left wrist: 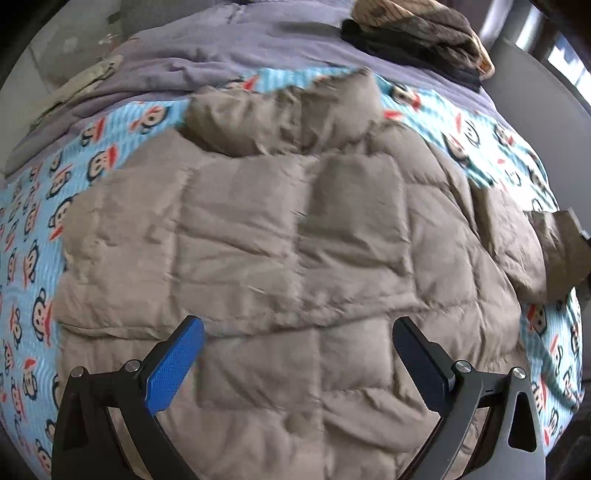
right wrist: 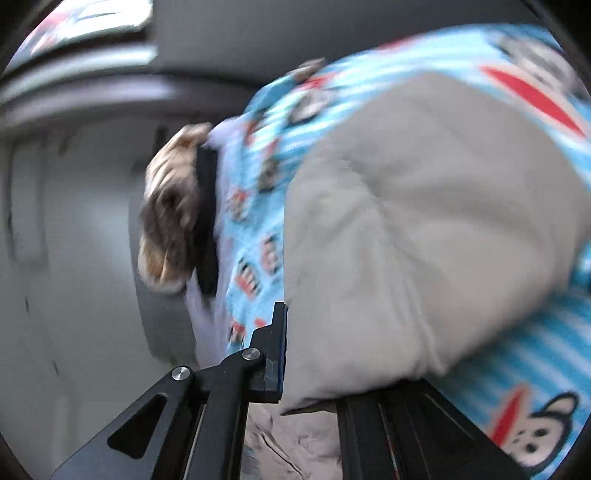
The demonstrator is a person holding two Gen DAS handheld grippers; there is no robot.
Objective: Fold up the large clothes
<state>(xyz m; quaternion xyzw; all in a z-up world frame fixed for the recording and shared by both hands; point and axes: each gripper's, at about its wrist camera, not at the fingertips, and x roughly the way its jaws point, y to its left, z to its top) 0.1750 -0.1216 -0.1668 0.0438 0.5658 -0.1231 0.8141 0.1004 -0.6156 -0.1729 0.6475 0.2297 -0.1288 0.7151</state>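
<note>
A large beige quilted puffer jacket (left wrist: 280, 236) lies spread on a bed with a blue cartoon-monkey sheet (left wrist: 33, 229). My left gripper (left wrist: 297, 339) is open and empty, hovering over the jacket's lower part, blue pads wide apart. In the right wrist view my right gripper (right wrist: 314, 354) is shut on a puffy part of the jacket (right wrist: 406, 229), apparently a sleeve, lifted off the sheet (right wrist: 524, 369). That held part and the right gripper's tip show at the right edge of the left wrist view (left wrist: 565, 243). The right view is blurred.
A grey-lilac blanket (left wrist: 229, 55) covers the far part of the bed. A pile of brown and dark clothes (left wrist: 421, 33) lies at the far right; it also shows in the right wrist view (right wrist: 173, 214). Pale walls lie beyond the bed's edges.
</note>
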